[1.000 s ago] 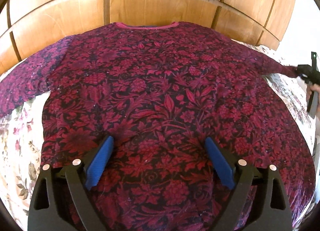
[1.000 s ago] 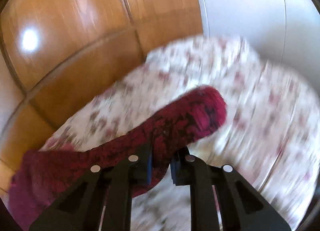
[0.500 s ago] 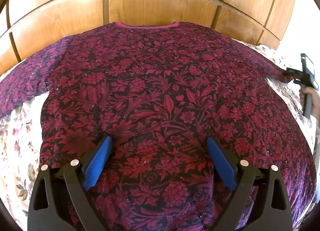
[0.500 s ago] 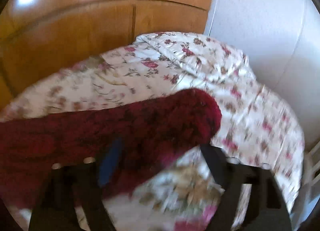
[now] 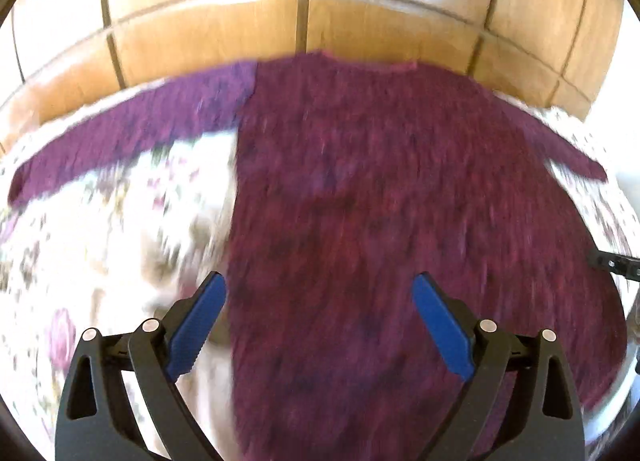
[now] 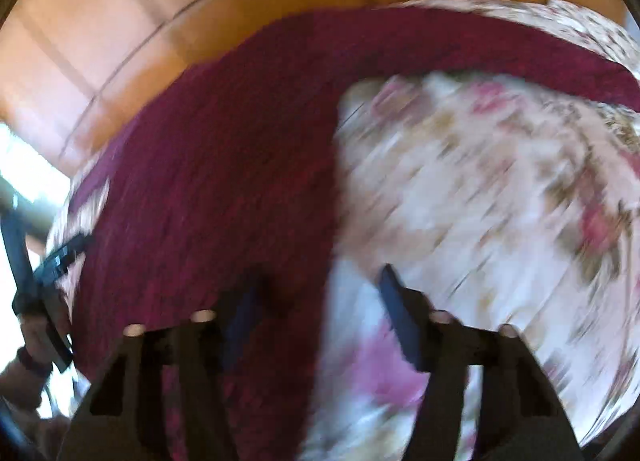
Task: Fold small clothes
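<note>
left gripper [image 5: 318,301]: jaws spread wide, blue pads [image 5: 196,327] clear of the cloth, nothing between them but air; hangs above the hem area
right gripper [image 6: 316,301]: jaws part-way apart, just been closing, not pinching anything; side edge of the garment runs below the gap
bed [image 5: 92,245]: white cover with pink and tan flower print, blurred in both views, carries the garment
top [image 5: 400,221]: dark red-purple long-sleeved garment, lying flat on the bed, neckline at the far edge, pattern smeared by blur
left sleeve [image 5: 132,141]: stretched out sideways over the floral cover
right sleeve [image 6: 500,41]: laid straight out across the far side of the bed
room: glossy wooden panelled headboard [image 5: 320,29] right behind the neckline, bright glare on it
</note>
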